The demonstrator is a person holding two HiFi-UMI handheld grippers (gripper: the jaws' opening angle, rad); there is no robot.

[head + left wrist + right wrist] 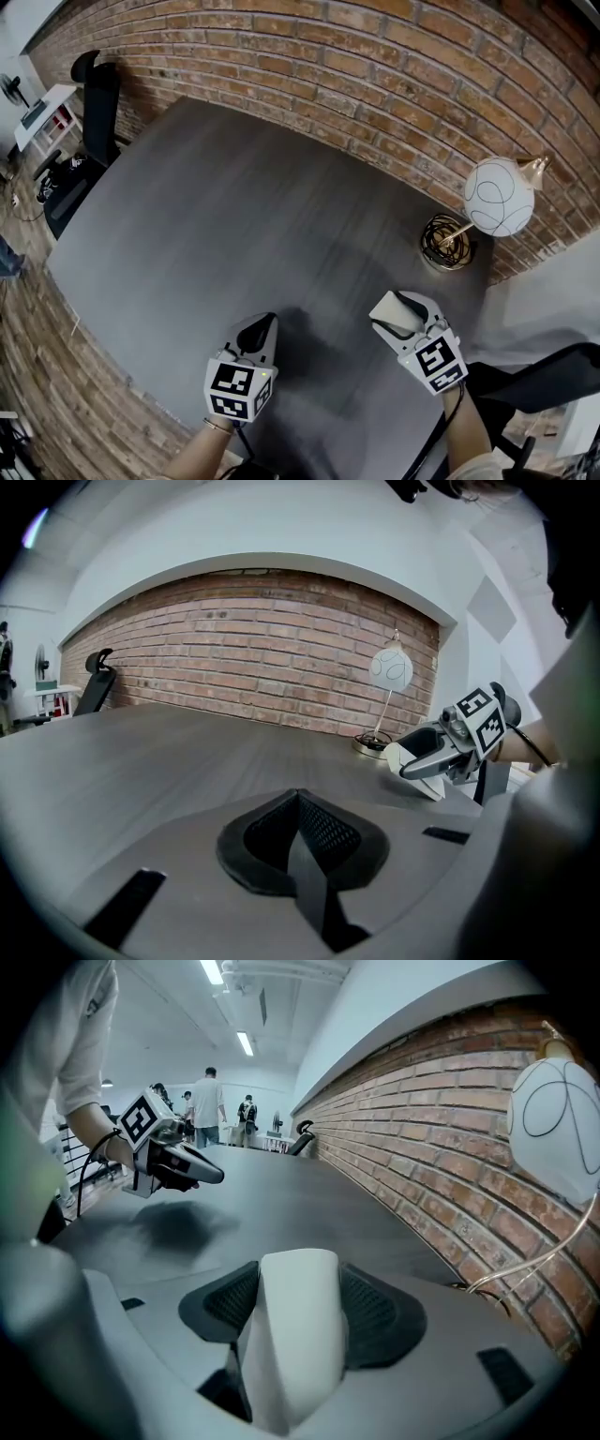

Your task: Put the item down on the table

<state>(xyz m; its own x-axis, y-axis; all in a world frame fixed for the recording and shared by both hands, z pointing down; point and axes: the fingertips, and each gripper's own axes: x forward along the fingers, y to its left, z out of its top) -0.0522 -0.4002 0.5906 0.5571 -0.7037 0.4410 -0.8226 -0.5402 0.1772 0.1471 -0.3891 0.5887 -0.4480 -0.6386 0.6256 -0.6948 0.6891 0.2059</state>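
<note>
My right gripper (396, 314) is shut on a white, flat, smooth item (292, 1321) that fills the gap between its black pads; from the head view the white item (392, 312) sticks out past the jaws, above the grey table (244, 216) near its front right. In the left gripper view the same item (410, 759) shows held off the tabletop. My left gripper (258, 331) is shut with nothing in it, its black pads (323, 832) pressed together, hovering over the table's front edge to the left of the right gripper.
A lamp with a white globe shade (498, 196) and a gold wire base (445, 241) stands at the table's right, against the brick wall (375, 66). A black office chair (94, 103) sits at the far left corner. People stand far off in the right gripper view.
</note>
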